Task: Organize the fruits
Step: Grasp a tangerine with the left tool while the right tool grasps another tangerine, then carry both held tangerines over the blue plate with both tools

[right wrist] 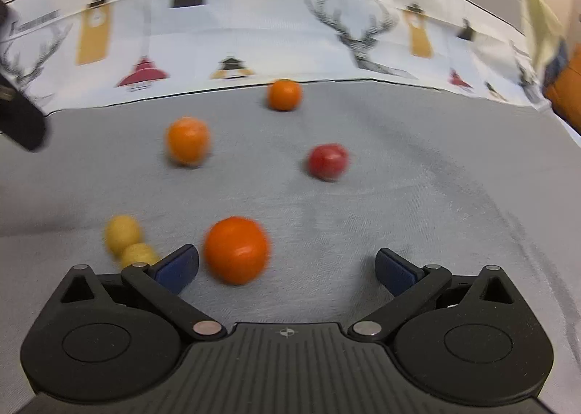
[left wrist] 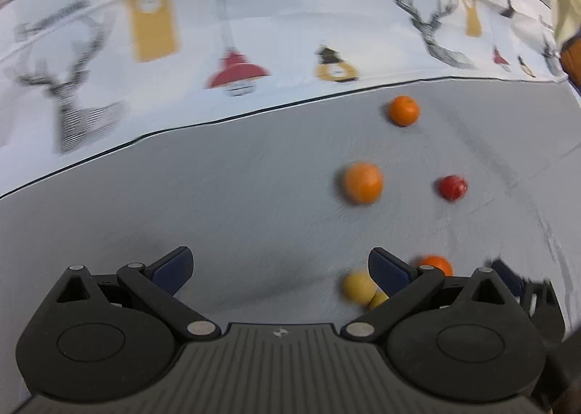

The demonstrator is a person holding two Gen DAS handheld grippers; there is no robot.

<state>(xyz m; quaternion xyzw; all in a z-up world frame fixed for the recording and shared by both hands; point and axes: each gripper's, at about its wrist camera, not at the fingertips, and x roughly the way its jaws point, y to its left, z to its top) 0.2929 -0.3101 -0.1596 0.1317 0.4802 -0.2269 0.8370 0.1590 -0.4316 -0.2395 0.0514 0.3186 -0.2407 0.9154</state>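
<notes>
Loose fruits lie on a grey cloth. In the right wrist view a large orange (right wrist: 236,250) sits just ahead of my open right gripper (right wrist: 287,270), closer to its left finger. Two yellow fruits (right wrist: 123,234) touch each other at the left. Two more oranges (right wrist: 187,140) (right wrist: 284,95) and a red apple (right wrist: 328,161) lie farther off. In the left wrist view my left gripper (left wrist: 279,270) is open and empty; the yellow fruits (left wrist: 358,287) and an orange (left wrist: 435,265) sit by its right finger. Farther are two oranges (left wrist: 364,182) (left wrist: 403,110) and the apple (left wrist: 452,187).
A white cloth printed with deer heads and lamps (right wrist: 254,40) covers the back of the surface past the grey cloth (right wrist: 417,196). An orange object (right wrist: 566,87) sits at the far right edge. The other gripper shows dark at the left edge (right wrist: 18,123).
</notes>
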